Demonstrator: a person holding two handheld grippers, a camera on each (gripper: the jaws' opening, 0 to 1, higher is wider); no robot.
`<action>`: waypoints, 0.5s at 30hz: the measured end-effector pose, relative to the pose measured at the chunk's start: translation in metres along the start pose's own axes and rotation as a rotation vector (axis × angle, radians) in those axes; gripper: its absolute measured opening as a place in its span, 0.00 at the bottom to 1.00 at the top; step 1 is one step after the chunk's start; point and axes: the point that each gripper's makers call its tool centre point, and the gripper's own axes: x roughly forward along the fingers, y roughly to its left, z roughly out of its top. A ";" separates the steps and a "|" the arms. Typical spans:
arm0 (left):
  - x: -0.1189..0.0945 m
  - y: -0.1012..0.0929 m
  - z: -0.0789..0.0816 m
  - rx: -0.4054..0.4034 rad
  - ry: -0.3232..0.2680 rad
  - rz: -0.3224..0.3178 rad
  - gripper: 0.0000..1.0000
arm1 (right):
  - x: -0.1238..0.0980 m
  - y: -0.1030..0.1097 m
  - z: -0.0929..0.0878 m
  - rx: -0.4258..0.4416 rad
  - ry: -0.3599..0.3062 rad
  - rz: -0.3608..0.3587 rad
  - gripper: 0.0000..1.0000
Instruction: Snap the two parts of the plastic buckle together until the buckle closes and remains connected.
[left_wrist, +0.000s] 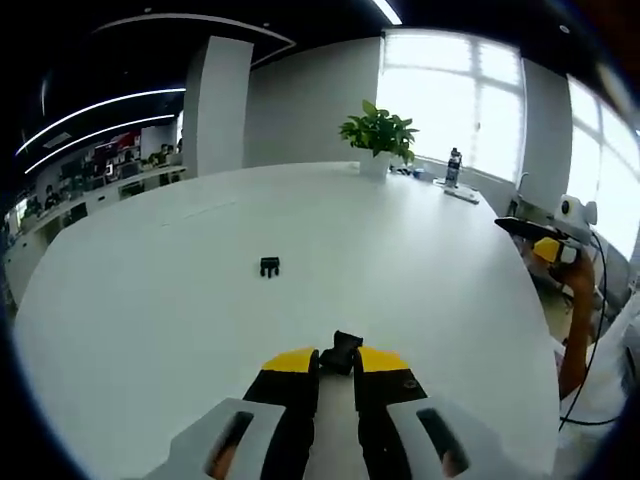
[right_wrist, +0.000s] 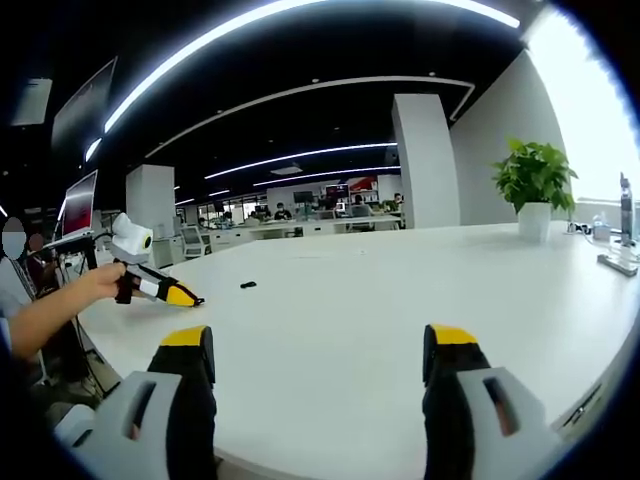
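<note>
My left gripper (left_wrist: 337, 358) is shut on a small black buckle part (left_wrist: 346, 350), which sticks out between its yellow-tipped jaws just above the white table (left_wrist: 180, 300). The other black buckle part (left_wrist: 269, 266) lies loose on the table, farther out and to the left. In the right gripper view that loose part (right_wrist: 247, 285) is a small dark speck on the table (right_wrist: 330, 300). My right gripper (right_wrist: 318, 345) is open wide with nothing between its jaws. A hand holds the left gripper (right_wrist: 165, 290) at that view's left. The right gripper (left_wrist: 545, 240) shows at the table's right edge.
A potted plant (left_wrist: 378, 135) and a bottle (left_wrist: 453, 168) stand at the table's far side by the windows. The plant (right_wrist: 535, 185) is also on the right in the right gripper view. A laptop (right_wrist: 75, 210) sits at the left. A person's arm (left_wrist: 580, 320) is beside the table edge.
</note>
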 end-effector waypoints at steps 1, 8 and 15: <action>0.001 -0.001 0.001 0.001 -0.001 -0.003 0.13 | 0.000 0.000 0.000 0.000 0.000 0.000 0.86; 0.005 -0.011 0.005 0.008 -0.005 -0.015 0.13 | 0.000 0.000 0.000 0.000 -0.001 0.001 0.86; 0.013 -0.025 0.008 0.020 0.002 -0.027 0.13 | 0.000 0.000 0.000 -0.001 -0.001 0.000 0.86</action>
